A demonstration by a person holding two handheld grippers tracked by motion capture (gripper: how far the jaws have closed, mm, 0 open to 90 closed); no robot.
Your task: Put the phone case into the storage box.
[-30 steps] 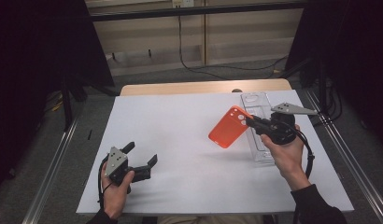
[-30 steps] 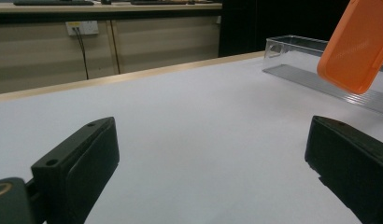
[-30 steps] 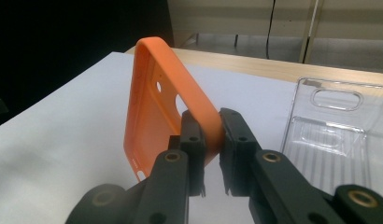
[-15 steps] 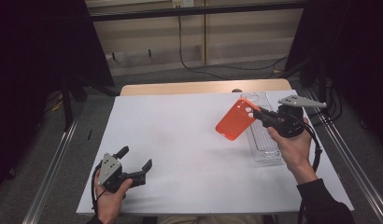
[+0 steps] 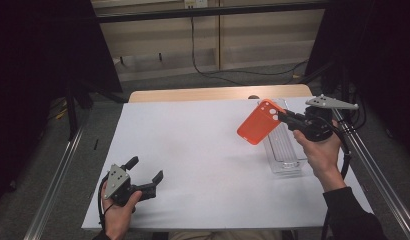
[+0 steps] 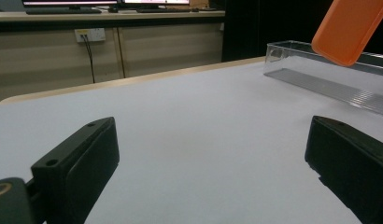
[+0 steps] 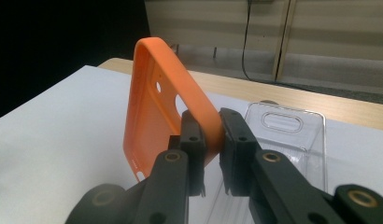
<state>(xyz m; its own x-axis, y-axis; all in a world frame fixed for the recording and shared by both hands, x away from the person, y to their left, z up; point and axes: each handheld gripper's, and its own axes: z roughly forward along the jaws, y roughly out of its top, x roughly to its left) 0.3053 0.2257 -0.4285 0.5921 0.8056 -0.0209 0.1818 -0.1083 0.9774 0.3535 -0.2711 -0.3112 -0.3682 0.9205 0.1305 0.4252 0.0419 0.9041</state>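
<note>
An orange phone case [image 5: 259, 121] hangs in the air over the right side of the white table, held by its edge. My right gripper [image 5: 285, 117] is shut on the orange phone case [image 7: 168, 107], its two black jaws pinching the case's rim. Below and just right of it a clear plastic tray [image 5: 283, 146] lies on the table; the same clear plastic tray [image 7: 283, 135] shows beyond the jaws. My left gripper [image 5: 144, 170] rests low at the table's front left, open, with nothing between its jaws. From there the orange phone case [image 6: 348, 28] and clear tray [image 6: 329, 77] appear far off.
The white table top [image 5: 193, 150] has a wooden strip [image 5: 218, 94] along its far edge. Metal rails [image 5: 58, 180] run along both sides. A wall with a hanging cable [image 5: 195, 45] stands behind.
My right gripper has carried the orange case up and to the right, over the clear tray. My left gripper has drawn back toward the table's front edge.
</note>
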